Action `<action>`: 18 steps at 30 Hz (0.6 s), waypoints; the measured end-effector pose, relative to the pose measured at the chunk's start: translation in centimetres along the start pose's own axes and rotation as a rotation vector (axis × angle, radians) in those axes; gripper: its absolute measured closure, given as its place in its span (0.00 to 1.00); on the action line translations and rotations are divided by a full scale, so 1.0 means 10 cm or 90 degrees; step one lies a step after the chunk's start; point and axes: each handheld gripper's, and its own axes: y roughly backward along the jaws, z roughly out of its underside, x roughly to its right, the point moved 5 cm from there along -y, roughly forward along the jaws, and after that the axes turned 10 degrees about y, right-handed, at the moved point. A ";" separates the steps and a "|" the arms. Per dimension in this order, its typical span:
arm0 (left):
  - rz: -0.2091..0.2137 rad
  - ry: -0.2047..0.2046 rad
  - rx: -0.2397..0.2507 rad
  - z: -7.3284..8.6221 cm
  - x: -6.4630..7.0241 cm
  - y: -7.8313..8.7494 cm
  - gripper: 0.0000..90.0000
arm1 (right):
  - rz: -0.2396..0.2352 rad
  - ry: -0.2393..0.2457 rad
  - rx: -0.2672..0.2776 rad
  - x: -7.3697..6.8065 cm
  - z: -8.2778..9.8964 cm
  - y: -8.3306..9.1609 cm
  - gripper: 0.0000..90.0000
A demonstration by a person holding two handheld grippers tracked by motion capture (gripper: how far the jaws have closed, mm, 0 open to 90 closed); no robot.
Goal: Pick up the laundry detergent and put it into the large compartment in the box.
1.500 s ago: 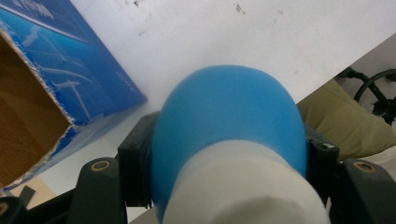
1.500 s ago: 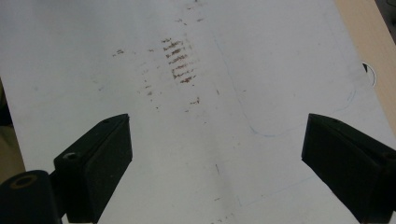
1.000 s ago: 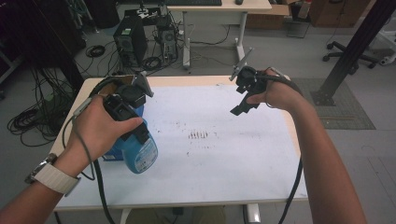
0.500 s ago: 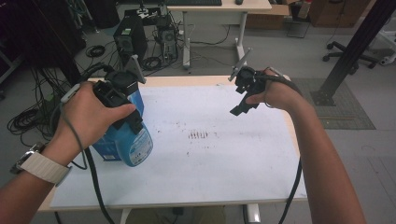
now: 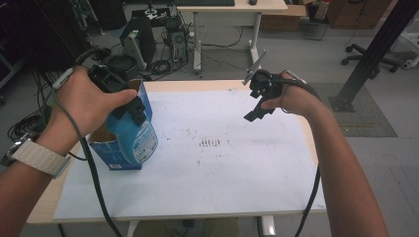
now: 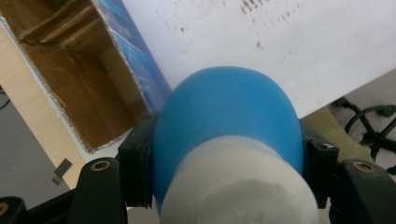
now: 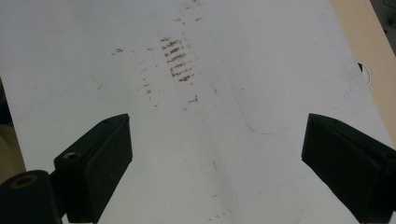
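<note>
Fingers, left gripper (image 6: 224, 154): two black pads, clamped one on each side of one blue bottle (image 6: 229, 126), just below its white cap (image 6: 238, 186); in the high view the same left gripper (image 5: 116, 91) holds that bottle (image 5: 133, 136) with its body hanging down, partly inside and over one open blue cardboard box (image 5: 116, 158) standing at the left edge of the table (image 5: 291, 86); box interior brown, flaps up, seen also beside the bottle in the left gripper view (image 6: 79, 70). Fingers, right gripper (image 7: 215, 172): two black pads, spread wide apart with nothing between them; in the high view the right gripper (image 5: 257, 106) hangs above the far right part of the table, well apart from bottle and box. Surface: one white sheet (image 5: 222, 182) covering most of the tabletop; one patch of dark smudges (image 5: 211, 143) near its middle, lying below the right gripper's pads in its own view (image 7: 177, 60). Persons: one; two hands; one pale watch strap (image 5: 39, 158) on the left wrist.
</note>
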 end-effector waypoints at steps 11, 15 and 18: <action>-0.007 0.031 0.005 -0.11 -0.09 0.12 0.41 | 0.001 -0.001 0.000 0.02 0.02 0.01 0.10; -0.009 0.039 0.004 -0.15 -0.13 0.17 0.41 | 0.000 -0.001 -0.001 0.02 0.01 0.01 0.10; -0.008 0.047 0.004 -0.17 -0.16 0.19 0.41 | 0.001 -0.001 0.001 0.03 0.01 0.00 0.10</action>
